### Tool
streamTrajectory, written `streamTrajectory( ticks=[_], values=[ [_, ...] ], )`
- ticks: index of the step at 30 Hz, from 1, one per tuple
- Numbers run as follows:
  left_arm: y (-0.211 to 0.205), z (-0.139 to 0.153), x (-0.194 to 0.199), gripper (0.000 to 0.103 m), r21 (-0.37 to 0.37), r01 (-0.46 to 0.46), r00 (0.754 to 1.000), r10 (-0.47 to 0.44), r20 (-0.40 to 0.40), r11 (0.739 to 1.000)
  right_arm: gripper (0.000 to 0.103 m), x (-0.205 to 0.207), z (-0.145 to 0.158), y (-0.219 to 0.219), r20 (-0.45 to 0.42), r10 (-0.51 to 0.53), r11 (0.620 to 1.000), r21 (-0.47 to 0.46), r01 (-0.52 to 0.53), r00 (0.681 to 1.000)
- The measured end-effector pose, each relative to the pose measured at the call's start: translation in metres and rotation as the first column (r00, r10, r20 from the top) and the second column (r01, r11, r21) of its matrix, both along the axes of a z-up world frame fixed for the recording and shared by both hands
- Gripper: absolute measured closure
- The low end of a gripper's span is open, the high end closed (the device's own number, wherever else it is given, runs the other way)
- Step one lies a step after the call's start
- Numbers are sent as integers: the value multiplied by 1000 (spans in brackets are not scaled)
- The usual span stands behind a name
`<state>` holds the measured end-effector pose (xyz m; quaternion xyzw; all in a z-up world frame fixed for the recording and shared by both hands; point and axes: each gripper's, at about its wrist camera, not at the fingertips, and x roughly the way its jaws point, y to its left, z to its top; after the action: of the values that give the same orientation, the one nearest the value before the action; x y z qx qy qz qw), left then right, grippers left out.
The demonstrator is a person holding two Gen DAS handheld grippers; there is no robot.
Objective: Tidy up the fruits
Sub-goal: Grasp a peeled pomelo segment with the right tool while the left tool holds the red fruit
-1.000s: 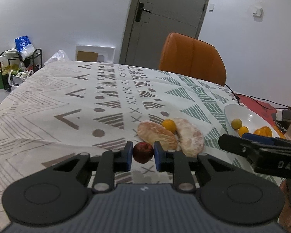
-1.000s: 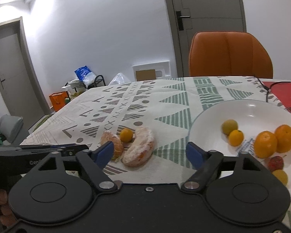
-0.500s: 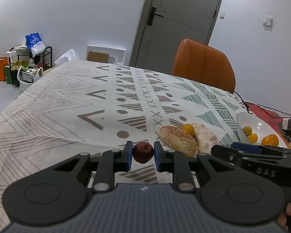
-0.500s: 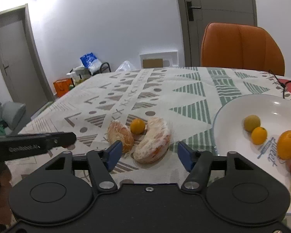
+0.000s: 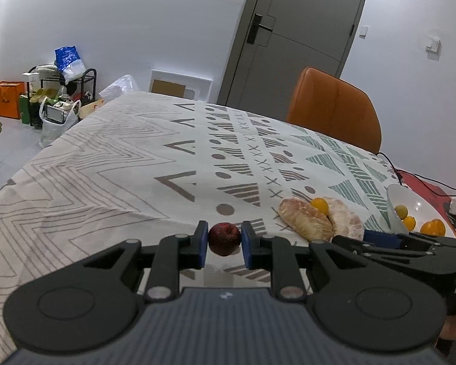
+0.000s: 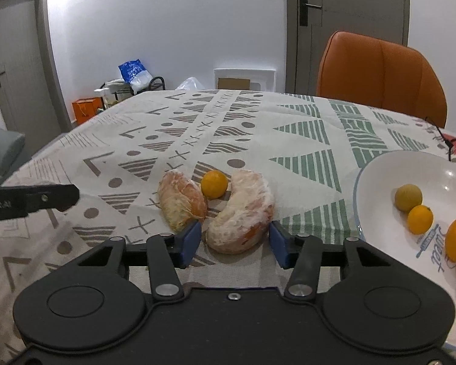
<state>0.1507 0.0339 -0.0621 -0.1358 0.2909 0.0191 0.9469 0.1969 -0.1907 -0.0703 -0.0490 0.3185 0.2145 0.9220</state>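
The right gripper [image 6: 234,245] has closed in around the pomelo piece [image 6: 241,211].

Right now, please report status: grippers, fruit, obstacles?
Left gripper shut on red fruit. Right gripper open around pomelo piece. Small orange just beyond.

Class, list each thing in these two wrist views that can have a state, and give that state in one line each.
left gripper: shut on the small red fruit, held above the tablecloth.
right gripper: open, jaws either side of the right pomelo segment.
left pomelo segment: peeled, lying on the tablecloth.
small orange: whole, between the segments.
white bowl: holding several small fruits.
door: closed.
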Motion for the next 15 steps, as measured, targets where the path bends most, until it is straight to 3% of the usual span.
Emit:
streamTrajectory(
  ticks=[5,15],
  values=[
    [3,0,-2,82,-6,-5,1000,5,3,1000,58,-2,0,5,25,-3,999,-39,4,1000],
    [0,2,-7,82,-10,5,1000,-5,11,1000,62,-11,3,-7,5,-6,1000,-17,6,1000]
  ],
)
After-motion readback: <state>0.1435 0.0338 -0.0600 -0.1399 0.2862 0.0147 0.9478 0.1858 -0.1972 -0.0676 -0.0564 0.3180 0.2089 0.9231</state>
